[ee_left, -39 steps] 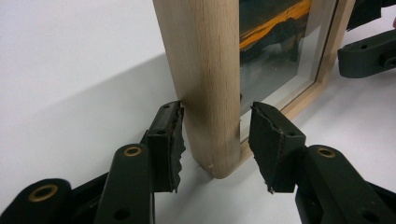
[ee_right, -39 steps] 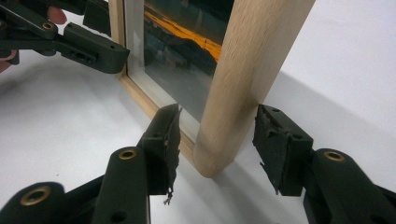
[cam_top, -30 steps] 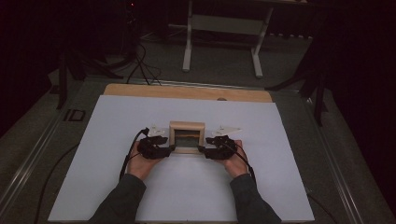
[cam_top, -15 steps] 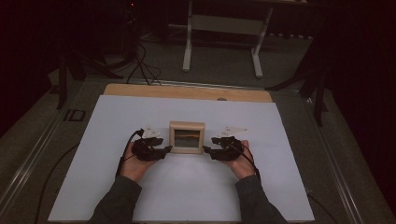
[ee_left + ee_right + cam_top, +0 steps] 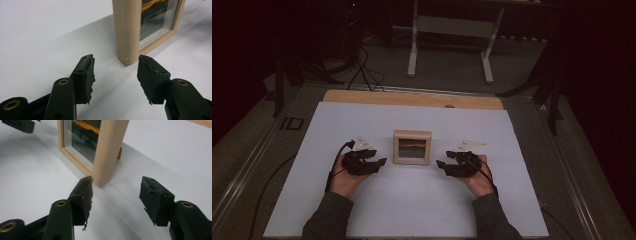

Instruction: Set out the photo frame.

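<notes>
Both grippers' jaws have backed off the frame [image 5: 412, 147].

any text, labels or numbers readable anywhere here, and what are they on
"ID", or something close to it: a dark mark on the grey surface just off the far left corner of the white table top; too small to be sure.
Wooden picture frame: an orange and dark picture behind the glass, no lettering readable.
Left gripper and right gripper: no markings.
</notes>
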Tool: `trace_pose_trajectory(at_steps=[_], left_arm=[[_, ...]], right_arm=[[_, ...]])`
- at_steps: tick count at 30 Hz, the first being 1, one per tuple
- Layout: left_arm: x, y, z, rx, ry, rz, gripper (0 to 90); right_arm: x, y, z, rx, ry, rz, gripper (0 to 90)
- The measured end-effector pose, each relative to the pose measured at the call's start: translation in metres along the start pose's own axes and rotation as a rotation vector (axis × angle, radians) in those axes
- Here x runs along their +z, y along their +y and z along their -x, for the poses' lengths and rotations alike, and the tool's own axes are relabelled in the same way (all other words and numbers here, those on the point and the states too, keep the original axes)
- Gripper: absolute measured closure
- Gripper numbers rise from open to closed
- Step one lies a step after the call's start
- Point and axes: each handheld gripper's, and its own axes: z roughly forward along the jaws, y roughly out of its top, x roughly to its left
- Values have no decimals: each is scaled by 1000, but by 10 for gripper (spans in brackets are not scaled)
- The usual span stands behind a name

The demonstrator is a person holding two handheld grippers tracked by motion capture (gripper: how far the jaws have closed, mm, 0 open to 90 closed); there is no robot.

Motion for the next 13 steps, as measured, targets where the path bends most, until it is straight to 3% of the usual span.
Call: trace_pose_trajectory(at_steps=[13], left_arm=[[-14, -18, -16, -34, 57, -19, 471]], right_arm=[[-14, -18, 4, 3, -30, -17, 402]])
